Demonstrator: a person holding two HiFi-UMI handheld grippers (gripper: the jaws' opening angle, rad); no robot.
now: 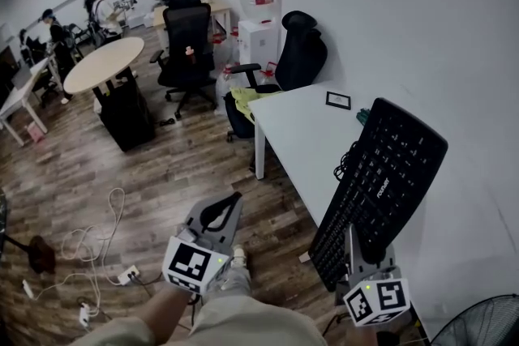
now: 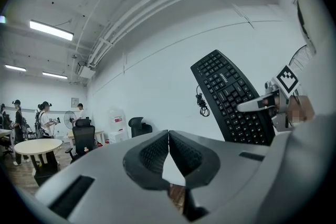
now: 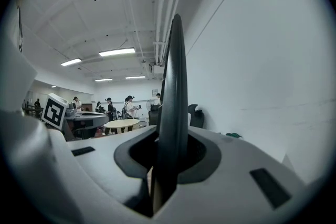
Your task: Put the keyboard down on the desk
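Gripping keyboard's end in right tongs, left tongs together. Might pivot on that lone grip, slamming onto surface.

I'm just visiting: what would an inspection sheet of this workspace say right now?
Surface: white desk against the wall.
Job's things: black keyboard held tilted above the desk, not yet down.
Clutter: small dark-framed card, green item at the desk's far end.
Grippers: right gripper clamped on the keyboard's near edge; left gripper shut, empty.
Cables: keyboard's bundled cord hangs; white cables, power strip on floor.
Surroundings: office chairs, round table, water dispenser, people.
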